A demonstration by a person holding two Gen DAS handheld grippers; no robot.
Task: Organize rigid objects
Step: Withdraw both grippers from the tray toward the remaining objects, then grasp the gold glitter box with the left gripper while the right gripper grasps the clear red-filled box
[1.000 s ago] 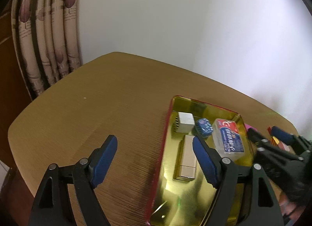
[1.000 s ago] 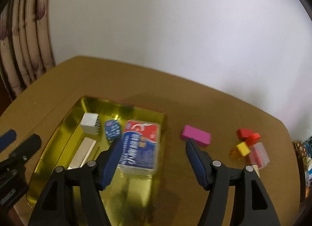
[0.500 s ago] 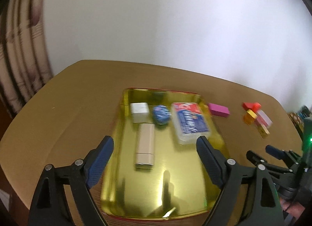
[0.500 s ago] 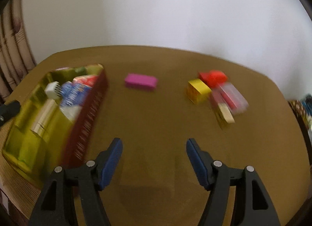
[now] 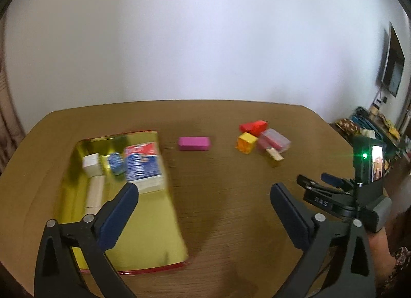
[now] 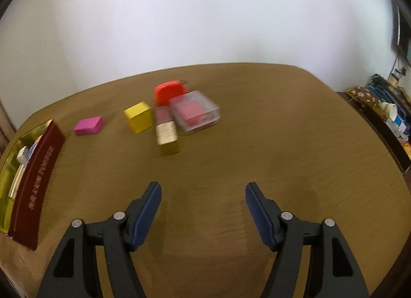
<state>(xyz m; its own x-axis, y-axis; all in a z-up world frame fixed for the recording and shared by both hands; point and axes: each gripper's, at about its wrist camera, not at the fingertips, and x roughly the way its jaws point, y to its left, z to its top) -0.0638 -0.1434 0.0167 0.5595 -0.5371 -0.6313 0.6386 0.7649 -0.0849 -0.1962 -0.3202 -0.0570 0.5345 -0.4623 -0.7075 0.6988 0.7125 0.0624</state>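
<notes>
Left gripper [image 5: 204, 192]: jaws opening wide, nothing between them, over tabletop [image 5: 218, 195] beside gold tray [image 5: 143, 233]. Right gripper [image 6: 203, 192]: jaws spread, empty. Pink block [image 6: 89, 125], yellow cube [image 6: 138, 117], clear box [image 6: 196, 111] lie loose ahead.

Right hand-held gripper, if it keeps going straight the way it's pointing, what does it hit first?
Probably bare table. The open, empty right hand-held gripper tilts down at the wood; the gold-capped tube and clear box lie farther on, slightly left. Depth is unclear.
</notes>
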